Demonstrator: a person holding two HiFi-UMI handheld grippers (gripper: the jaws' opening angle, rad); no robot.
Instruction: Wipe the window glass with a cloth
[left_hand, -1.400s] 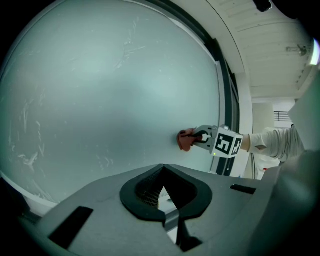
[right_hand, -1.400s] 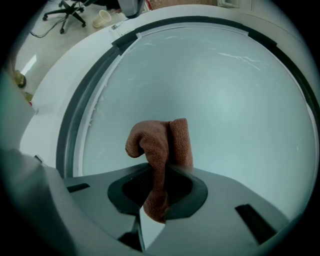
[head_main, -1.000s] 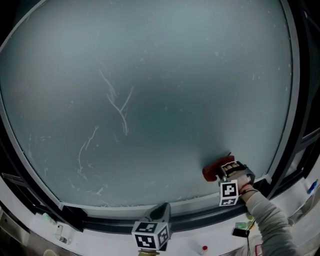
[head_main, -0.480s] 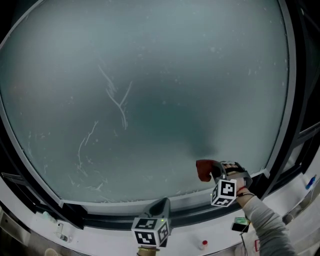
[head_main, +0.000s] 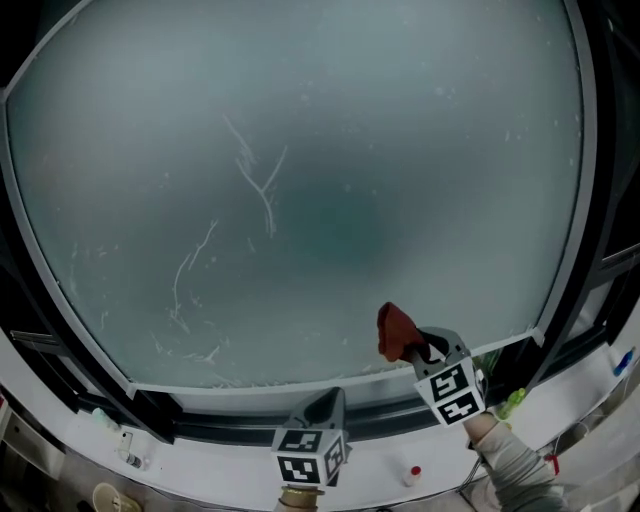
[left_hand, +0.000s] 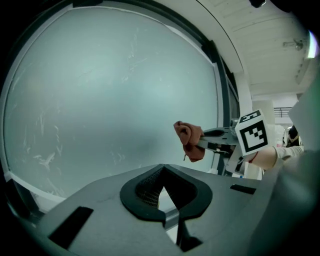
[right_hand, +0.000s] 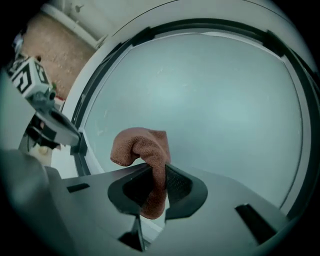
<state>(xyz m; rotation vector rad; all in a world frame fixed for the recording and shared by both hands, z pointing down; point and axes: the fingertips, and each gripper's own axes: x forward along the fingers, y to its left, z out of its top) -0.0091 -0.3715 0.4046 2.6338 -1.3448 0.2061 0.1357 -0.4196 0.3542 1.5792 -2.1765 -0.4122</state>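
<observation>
The window glass (head_main: 320, 180) is a large frosted pane with thin scratch-like streaks (head_main: 258, 180) left of centre. My right gripper (head_main: 418, 348) is low on the pane, near its bottom right, shut on a red-brown cloth (head_main: 396, 330) that bunches above the jaws. In the right gripper view the cloth (right_hand: 140, 145) folds over my right gripper (right_hand: 155, 187) in front of the glass (right_hand: 210, 100). My left gripper (head_main: 325, 408) hovers at the bottom frame, shut with nothing in it. The left gripper view shows my left gripper (left_hand: 164, 187), the cloth (left_hand: 189, 140) and the pane (left_hand: 100, 90).
A dark window frame (head_main: 250, 420) runs under the glass, with a white sill below it. Small items lie on the sill: a red-capped one (head_main: 413, 472) and a green one (head_main: 508, 403). The frame's right upright (head_main: 590, 200) stands close to the right gripper.
My right gripper has carried the cloth to the left along the bottom of the pane. The left gripper has stayed at the bottom frame.
</observation>
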